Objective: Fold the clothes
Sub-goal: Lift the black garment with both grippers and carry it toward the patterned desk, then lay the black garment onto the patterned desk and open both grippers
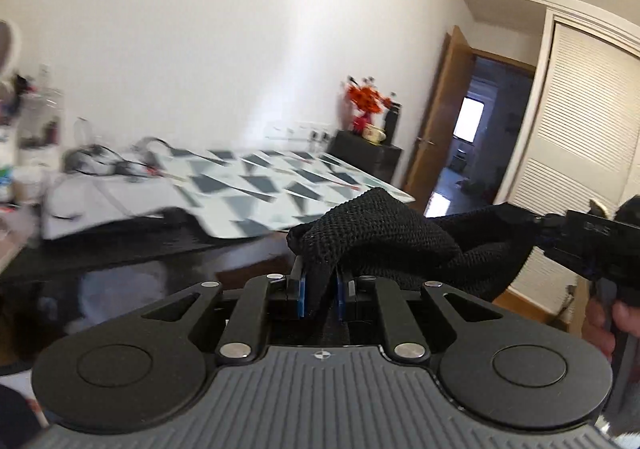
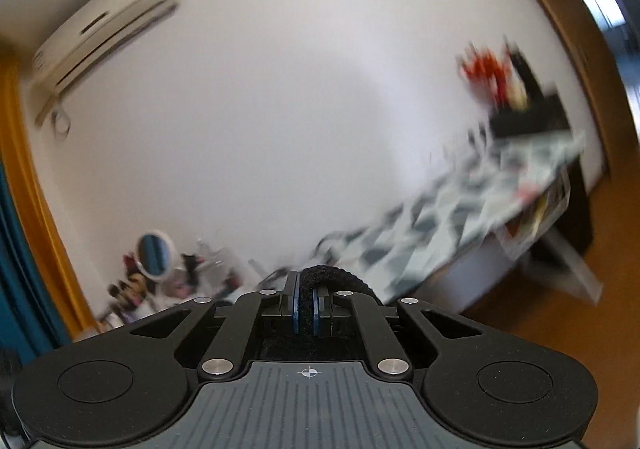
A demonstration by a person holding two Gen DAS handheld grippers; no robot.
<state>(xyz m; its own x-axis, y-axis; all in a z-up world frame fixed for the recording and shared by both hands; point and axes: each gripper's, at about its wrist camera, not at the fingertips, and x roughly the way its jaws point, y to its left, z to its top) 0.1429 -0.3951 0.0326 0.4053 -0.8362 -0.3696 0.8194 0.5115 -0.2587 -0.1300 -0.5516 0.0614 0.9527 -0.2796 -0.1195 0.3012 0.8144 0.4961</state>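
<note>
**Black mesh garment stretched in the air between two clamped grippers**

Nearest of all, the left gripper is clenched on a bunched fold of a black mesh garment, its blue pads pressed against the cloth from either side with almost no gap between them. From that pinch the fabric humps upward, then runs off to the right as a taut band, so its long axis lies roughly level, left to right across the room. At the far end of the band the right gripper comes in from the right edge of the left wrist view, held by a hand, and meets the cloth there.

Seen from its own camera, the right gripper is likewise closed tight on a rolled black edge of the garment, which arches over the fingertips and drops behind them. The whole garment hangs in the air, held up off everything, above and in front of the desk with its grey-and-white patterned cover.

Behind all this stands a plain white wall; both views are smeared with motion blur. Along the wall sit a dark cabinet carrying red flowers, and an open wooden door to its right. An air conditioner is mounted high up, and a small round mirror stands among clutter at the desk's far end.
</note>
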